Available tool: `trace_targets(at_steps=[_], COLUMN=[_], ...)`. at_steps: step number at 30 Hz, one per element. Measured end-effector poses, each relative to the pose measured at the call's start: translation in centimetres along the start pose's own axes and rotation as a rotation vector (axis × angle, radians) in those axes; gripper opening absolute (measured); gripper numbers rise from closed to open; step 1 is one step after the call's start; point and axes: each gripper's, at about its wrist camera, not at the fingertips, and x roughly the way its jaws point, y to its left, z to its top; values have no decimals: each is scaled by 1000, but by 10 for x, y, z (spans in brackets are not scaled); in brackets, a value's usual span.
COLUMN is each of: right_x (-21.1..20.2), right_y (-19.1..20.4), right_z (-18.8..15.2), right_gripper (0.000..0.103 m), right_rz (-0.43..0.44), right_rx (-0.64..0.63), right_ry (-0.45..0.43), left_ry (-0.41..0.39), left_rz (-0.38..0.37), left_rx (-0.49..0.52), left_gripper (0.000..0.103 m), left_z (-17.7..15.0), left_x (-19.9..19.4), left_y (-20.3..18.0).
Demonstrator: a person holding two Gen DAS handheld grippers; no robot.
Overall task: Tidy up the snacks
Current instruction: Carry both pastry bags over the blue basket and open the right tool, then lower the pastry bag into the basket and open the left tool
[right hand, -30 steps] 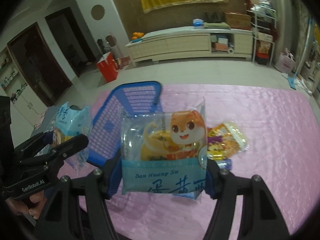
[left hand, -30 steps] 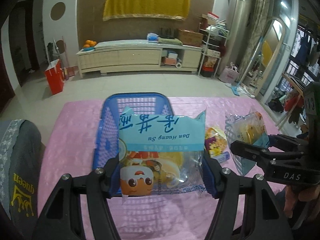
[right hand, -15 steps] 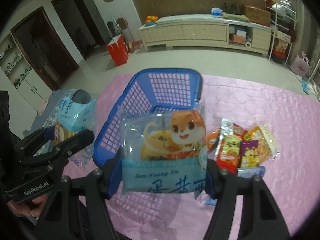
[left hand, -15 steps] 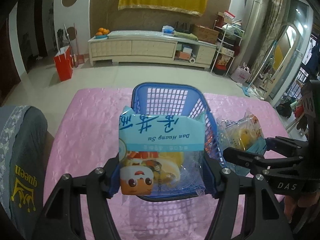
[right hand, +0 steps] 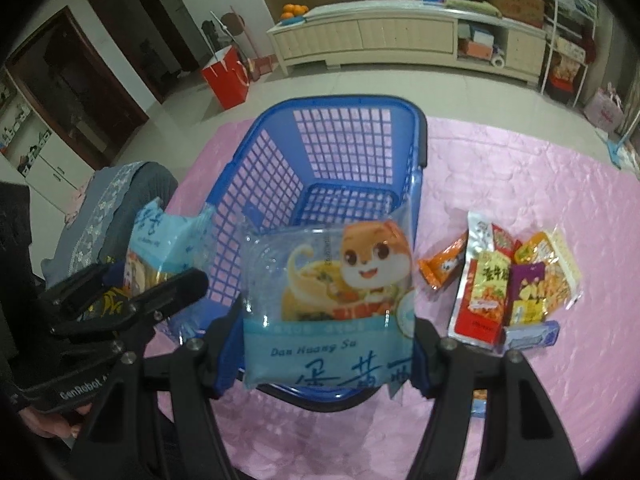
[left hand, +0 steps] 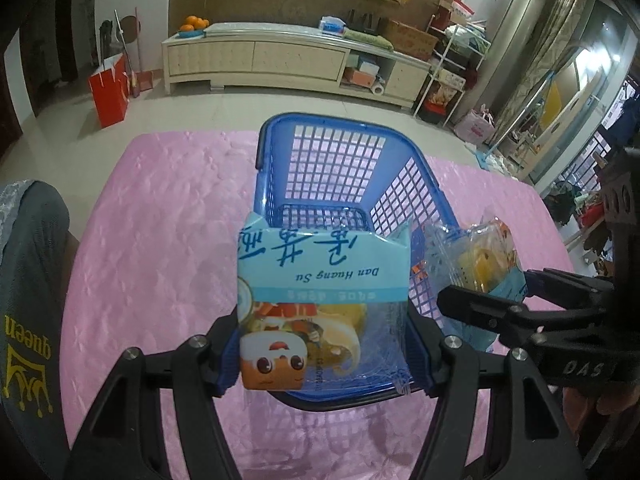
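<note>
— So, what is each hand-held gripper doing?

— The left hand-held gripper (left hand: pixel 324 344) is clamped on a light-blue and clear plastic pastry packet with an orange cartoon face (left hand: pixel 322 300), printed side upside down in its own camera. The right hand-held gripper (right hand: pixel 326 354) is clamped on a second light-blue and clear pastry packet with an orange cartoon fox (right hand: pixel 330 300), this one right way up. On both, the blue pads press the packet's two side edges.

— Where are the packets relative to the basket?

— Both are held up over the near rim of the blue plastic lattice basket (left hand: pixel 340 168), which stands on the desk under a shiny pink quilted cloth (left hand: pixel 160 216). Neither packet rests in the basket; its lattice floor shows bare beyond them.

— Can each camera see the other tool?

— Yes. From the left wrist, the right one comes in from the right edge with its packet just beside the basket's right wall. From the right wrist, the left one sits at the lower left, a person's fingers (right hand: pixel 52 426) under it.

— Anything left on the cloth?

— A loose pile of small foil snack sachets in orange, red, purple and yellow (right hand: pixel 508 280) lies to the right of the basket, apart from it, with a small blue wrapped bar (right hand: pixel 530 334) at its near edge.
</note>
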Motion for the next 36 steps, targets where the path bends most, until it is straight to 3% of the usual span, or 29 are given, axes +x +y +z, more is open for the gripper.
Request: trace_targets(at_steps=[8,18,36], right_x=[-1,-7,-38], right_y=[6,7,-1], right_z=[2,3,-4], right_gripper=[72,81,81], right_rz=[-10,-76,-110], right_rx=[-5,-35,-35], right_ry=[5,-12,-65], left_ry=[7,11,-21], left_rz=[-8,-19,11], left_rx=[-9,-27,49], left_gripper=[68,77,79], left_z=[1,-2,-5], left_x=[3,3,-17], left_y=[1,7,-18])
